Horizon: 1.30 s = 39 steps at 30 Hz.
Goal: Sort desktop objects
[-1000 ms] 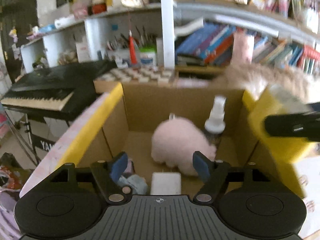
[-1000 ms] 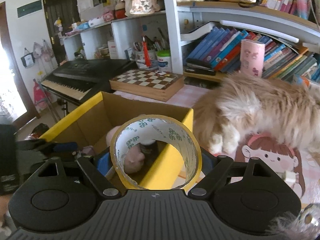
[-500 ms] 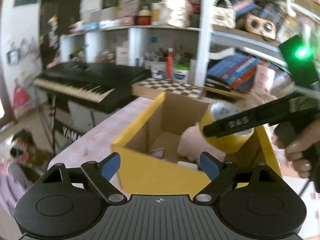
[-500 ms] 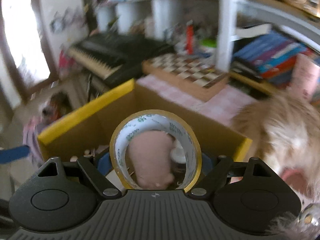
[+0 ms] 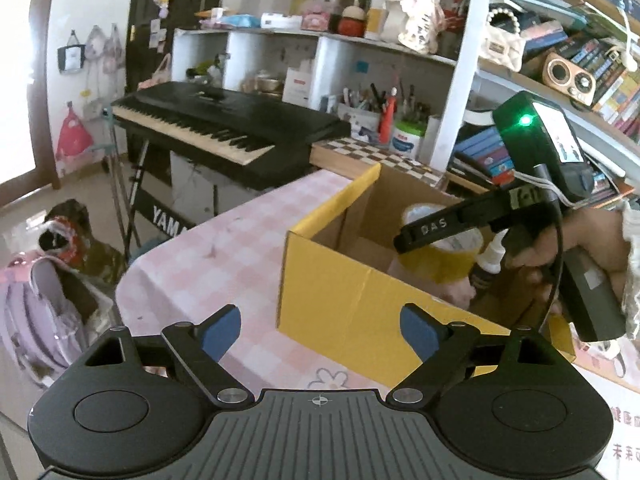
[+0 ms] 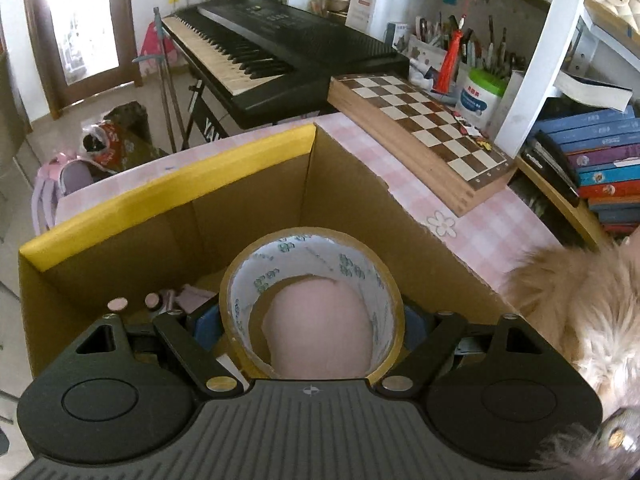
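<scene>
Pink-checked surface [image 5: 224, 248]: right tongs [image 6: 312, 320] clamp the tape roll [image 6: 312, 280] over the box [image 6: 120, 192]; it could bounce off the plush [image 6: 316, 328]. Left tongs [image 5: 320, 330] gape empty.

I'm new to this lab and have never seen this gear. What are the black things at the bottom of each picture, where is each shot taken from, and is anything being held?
No robot here: a person carries a hand-held gripper in each hand, each with a fisheye camera looking along its two fingers. The black shape at the bottom is the tool's body.

The left camera shows the left hand-held gripper, open and empty, its jaws having just been opening. It also shows the person's other hand holding the second tool.

The right hand-held gripper is closed on a roll of brownish-yellow packing tape, held over an open yellow-edged cardboard box on a pink checked tablecloth. Inside lie a pink plush toy and a small white-capped spray bottle.
</scene>
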Each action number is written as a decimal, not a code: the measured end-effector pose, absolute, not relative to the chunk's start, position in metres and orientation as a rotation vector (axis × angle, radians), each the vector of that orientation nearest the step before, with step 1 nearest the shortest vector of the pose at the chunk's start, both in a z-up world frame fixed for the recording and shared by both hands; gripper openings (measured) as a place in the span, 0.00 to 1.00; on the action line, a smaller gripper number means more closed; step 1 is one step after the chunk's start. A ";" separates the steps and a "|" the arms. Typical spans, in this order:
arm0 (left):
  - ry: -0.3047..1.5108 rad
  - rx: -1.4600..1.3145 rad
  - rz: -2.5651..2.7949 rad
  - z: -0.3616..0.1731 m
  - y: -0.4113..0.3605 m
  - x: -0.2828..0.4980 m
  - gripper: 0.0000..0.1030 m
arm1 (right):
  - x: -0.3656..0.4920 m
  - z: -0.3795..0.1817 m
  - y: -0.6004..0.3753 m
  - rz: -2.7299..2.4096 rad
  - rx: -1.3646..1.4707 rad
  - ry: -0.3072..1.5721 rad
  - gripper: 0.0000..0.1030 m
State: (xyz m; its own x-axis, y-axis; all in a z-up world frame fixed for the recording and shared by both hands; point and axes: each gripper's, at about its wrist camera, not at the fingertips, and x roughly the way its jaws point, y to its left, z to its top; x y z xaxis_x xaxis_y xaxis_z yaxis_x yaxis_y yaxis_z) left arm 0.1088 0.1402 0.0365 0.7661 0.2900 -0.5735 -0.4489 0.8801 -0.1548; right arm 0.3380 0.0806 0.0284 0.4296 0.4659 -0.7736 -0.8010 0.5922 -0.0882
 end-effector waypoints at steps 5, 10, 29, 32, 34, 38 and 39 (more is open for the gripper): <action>0.568 -0.299 0.400 0.036 0.146 0.107 0.87 | 0.332 0.039 0.078 0.835 -0.434 0.751 0.86; 0.576 -0.286 0.340 0.036 0.145 0.107 0.87 | 0.320 0.048 0.073 0.813 -0.416 0.722 0.88; 0.593 -0.252 0.182 0.030 0.148 0.081 0.87 | 0.261 0.071 0.013 0.569 -0.297 0.594 0.93; 0.592 -0.245 0.157 0.029 0.149 0.075 0.87 | 0.248 0.075 -0.001 0.514 -0.260 0.588 0.93; 0.591 -0.240 0.143 0.030 0.149 0.071 0.87 | 0.238 0.076 -0.011 0.483 -0.236 0.588 0.93; 0.587 -0.227 0.117 0.030 0.148 0.064 0.87 | 0.213 0.079 -0.030 0.434 -0.186 0.590 0.93; 0.587 -0.224 0.112 0.031 0.147 0.061 0.87 | 0.206 0.080 -0.035 0.423 -0.173 0.591 0.93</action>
